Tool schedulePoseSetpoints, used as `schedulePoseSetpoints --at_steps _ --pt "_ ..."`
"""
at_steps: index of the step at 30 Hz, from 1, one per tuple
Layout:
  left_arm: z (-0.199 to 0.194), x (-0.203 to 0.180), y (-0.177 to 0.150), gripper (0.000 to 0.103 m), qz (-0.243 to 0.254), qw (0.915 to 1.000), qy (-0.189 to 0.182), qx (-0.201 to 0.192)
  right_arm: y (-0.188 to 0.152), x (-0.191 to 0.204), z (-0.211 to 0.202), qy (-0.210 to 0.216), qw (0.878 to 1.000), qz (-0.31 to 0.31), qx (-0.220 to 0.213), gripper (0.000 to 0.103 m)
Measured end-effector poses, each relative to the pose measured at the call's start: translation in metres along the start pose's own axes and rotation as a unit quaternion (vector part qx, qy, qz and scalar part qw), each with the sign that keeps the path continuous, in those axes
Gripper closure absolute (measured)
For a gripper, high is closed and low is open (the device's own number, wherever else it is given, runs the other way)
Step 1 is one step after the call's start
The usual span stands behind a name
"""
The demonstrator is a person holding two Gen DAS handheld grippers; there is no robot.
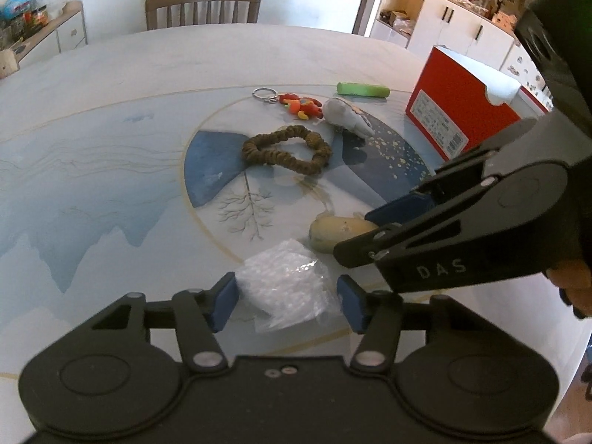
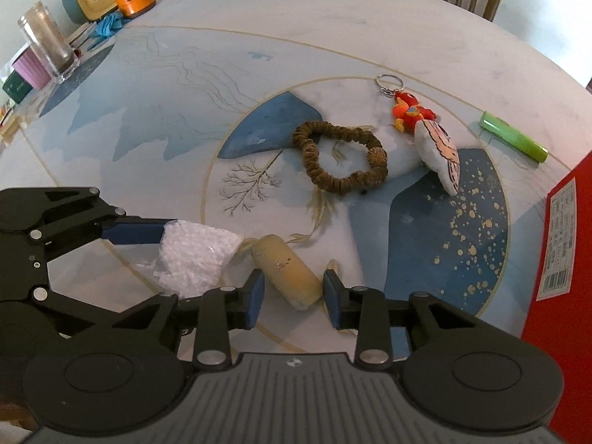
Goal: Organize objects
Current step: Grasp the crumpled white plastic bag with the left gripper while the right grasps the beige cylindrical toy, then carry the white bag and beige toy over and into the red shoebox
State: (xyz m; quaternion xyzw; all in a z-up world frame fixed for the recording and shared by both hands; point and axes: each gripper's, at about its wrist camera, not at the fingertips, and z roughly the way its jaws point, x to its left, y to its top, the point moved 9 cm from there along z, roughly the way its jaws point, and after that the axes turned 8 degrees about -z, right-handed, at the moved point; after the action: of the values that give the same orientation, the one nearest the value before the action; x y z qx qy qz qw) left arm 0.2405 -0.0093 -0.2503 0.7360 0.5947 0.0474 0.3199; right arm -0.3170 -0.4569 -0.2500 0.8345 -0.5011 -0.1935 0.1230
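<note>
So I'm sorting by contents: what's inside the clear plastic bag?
The clear plastic bag shows only a crumpled white bubbly filling, like bubble wrap, between the open left gripper pads. Whether anything is wrapped inside is hidden.

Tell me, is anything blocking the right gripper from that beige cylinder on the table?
Nothing visible does. The right gripper is open, its blue pads either side of the beige cylindrical roll with clear gaps. The white bubble-wrap bag lies just to its left, between the left gripper's pads.

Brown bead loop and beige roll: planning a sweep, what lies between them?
Nothing loose: only printed table shows between the bead loop and the beige roll, clearest in the right wrist view.
</note>
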Motion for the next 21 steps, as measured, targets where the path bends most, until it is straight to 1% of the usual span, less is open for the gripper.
schedulePoseSetpoints --at_steps 6,11,18,21 --pt "0.0 0.004 0.003 0.053 -0.022 0.9997 -0.006 0.003 -0.003 -0.008 -0.011 -0.013 1.0 0.02 -0.008 0.077" --pt "0.0 0.005 0.004 0.055 -0.041 0.999 -0.014 0.01 -0.006 -0.015 -0.025 -0.012 0.999 0.043 -0.019 0.078" --pt "-0.015 -0.006 0.015 0.055 -0.049 0.9983 -0.03 0.004 -0.011 -0.022 -0.057 -0.015 0.997 0.061 -0.044 0.078" --pt "-0.024 -0.015 0.024 0.055 -0.041 0.9987 -0.029 0.0 -0.011 -0.027 -0.074 -0.023 0.996 0.064 -0.058 0.078"
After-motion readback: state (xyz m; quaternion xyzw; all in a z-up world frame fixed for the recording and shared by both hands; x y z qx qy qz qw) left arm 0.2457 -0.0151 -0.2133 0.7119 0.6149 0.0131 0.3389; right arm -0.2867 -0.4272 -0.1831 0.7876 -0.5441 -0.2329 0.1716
